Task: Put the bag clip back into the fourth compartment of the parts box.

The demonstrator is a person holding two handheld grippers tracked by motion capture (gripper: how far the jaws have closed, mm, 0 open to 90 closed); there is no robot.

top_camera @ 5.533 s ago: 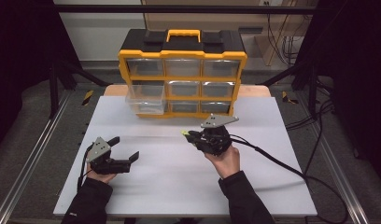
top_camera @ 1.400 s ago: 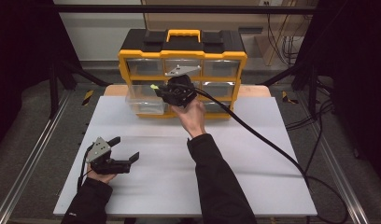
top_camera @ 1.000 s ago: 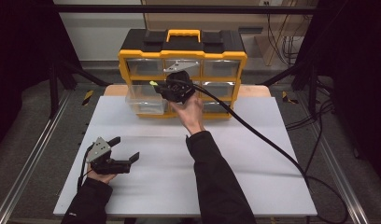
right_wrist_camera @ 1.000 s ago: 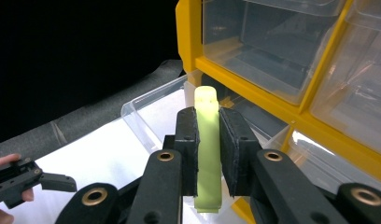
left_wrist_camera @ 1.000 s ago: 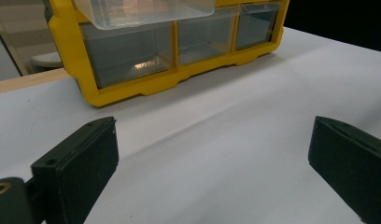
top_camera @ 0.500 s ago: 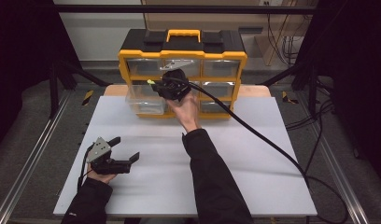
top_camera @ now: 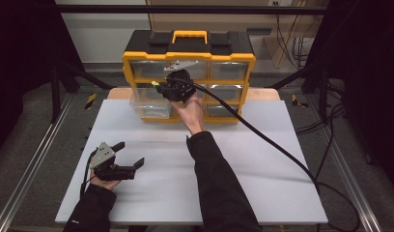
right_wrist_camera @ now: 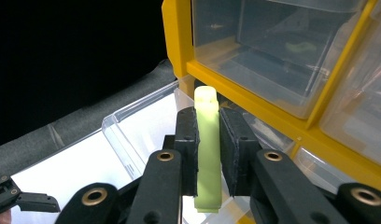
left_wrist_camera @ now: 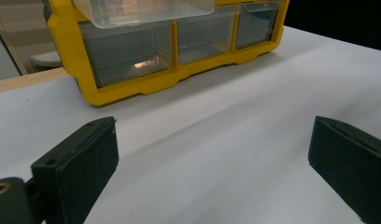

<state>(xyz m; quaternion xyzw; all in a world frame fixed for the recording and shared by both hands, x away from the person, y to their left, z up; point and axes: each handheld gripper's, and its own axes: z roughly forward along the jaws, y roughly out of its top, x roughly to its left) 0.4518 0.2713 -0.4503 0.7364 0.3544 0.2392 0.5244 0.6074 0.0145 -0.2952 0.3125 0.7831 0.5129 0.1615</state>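
- Left gripper [top_camera: 130, 155]: sits near the front-left corner of the white worktop [top_camera: 262, 183], held by the left hand [top_camera: 104, 178]. Jaws spread wide, nothing between them; in the left gripper view just bare worktop between the two black pads [left_wrist_camera: 76, 170].
- Pulled-out drawer [top_camera: 151, 104]: clear plastic, sticks out of the left column of the cabinet, over the back-left part of the worktop. In the right gripper view its clear rim [right_wrist_camera: 132, 126] lies directly below the jaws.
- Yellow-green stick [right_wrist_camera: 208, 149]: small flat plastic piece, clamped upright between the right gripper's pads, top end poking above them, bottom end below. In the high view it shows as a bright tip [top_camera: 157, 84] at the gripper's left side, above the pulled-out drawer.
- Right gripper [top_camera: 166, 87]: up in front of the cabinet's middle row, held by the right hand [top_camera: 191, 108]. Jaws clenched on the stick. Its black cable [top_camera: 262, 135] trails off to the front-right corner of the worktop.
- Cabinet [top_camera: 243, 60]: yellow and black, three by three clear drawers, at the back edge of the worktop, centred. Other drawers look pushed in.
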